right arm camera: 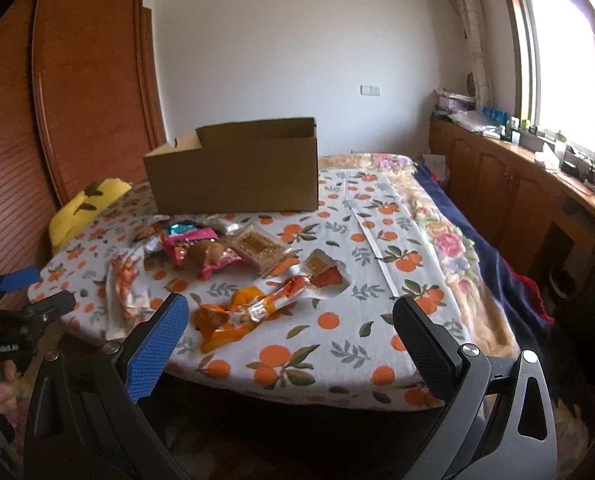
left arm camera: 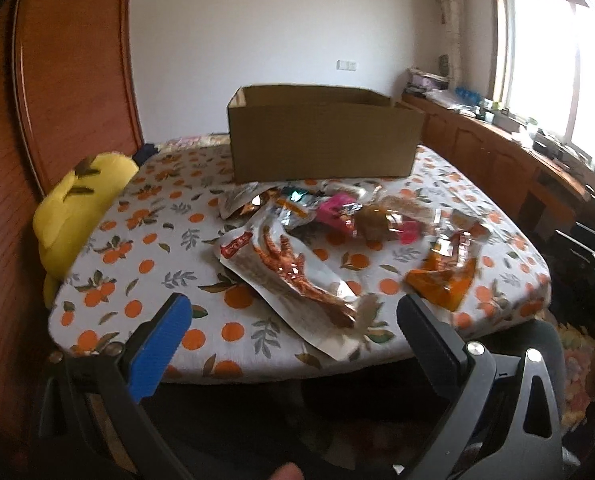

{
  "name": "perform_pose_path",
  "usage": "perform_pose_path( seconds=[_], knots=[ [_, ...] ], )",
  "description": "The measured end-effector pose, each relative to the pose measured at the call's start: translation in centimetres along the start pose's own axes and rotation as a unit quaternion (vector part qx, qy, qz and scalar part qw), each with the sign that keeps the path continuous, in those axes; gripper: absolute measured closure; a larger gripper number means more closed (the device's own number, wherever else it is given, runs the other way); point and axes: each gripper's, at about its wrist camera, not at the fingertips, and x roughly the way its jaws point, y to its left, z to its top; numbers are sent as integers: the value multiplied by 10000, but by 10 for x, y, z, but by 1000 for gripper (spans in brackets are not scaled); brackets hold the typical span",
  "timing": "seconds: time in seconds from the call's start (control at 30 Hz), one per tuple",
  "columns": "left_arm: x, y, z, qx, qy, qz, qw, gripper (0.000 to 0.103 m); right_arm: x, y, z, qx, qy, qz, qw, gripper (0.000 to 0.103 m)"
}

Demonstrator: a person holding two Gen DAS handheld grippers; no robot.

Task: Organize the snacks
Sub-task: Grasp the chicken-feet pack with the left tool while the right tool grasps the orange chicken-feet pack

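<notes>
Several snack packets lie in a loose pile on a bed with an orange-print sheet (left arm camera: 145, 264). A large white chicken-feet packet (left arm camera: 293, 276) is nearest my left gripper (left arm camera: 293, 320), which is open and empty at the bed's near edge. An orange packet (right arm camera: 233, 316) lies just beyond my right gripper (right arm camera: 291, 320), also open and empty. Pink packets (right arm camera: 193, 246) and a clear packet of brown snacks (right arm camera: 257, 246) lie farther back. An open cardboard box (left arm camera: 321, 140) stands behind the pile; it also shows in the right wrist view (right arm camera: 237, 172). The left gripper shows at the right wrist view's left edge (right arm camera: 29, 292).
A yellow plush pillow (left arm camera: 77, 208) sits at the bed's left edge against a wooden wardrobe (left arm camera: 69, 72). A wooden cabinet (right arm camera: 517, 188) with clutter runs under the window on the right. A floral blanket (right arm camera: 457, 240) covers the bed's right side.
</notes>
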Motion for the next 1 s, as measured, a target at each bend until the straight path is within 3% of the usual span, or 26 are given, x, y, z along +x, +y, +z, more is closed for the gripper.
perform_pose_path(
  seconds=[0.1,0.57,0.67,0.77,0.8,0.83,0.87,1.0],
  knots=[
    [22,8,2,-204,256,-186,9993,2,15,-4,-2,-29,122,33,9999,0],
    [100,13,13,-845,955,-350,9912,2,62,0,-16,-150,502,206,9984,0],
    [107,7,14,-765,965,-180,9922,2,71,3,-16,-205,550,301,9978,0],
    [112,2,18,-723,951,-255,9925,3,83,3,-15,-189,648,536,9963,0],
    [113,1,18,-673,927,-234,9931,5,87,4,-14,-186,676,535,9961,0],
    [113,0,18,-580,890,-154,9942,17,93,4,-14,-178,739,576,9954,0],
    [113,0,19,-514,871,-125,9948,22,98,4,-13,-173,799,645,9946,0],
    [109,11,19,-609,804,-250,9946,32,117,3,-12,-152,1006,703,9923,0]
  ],
)
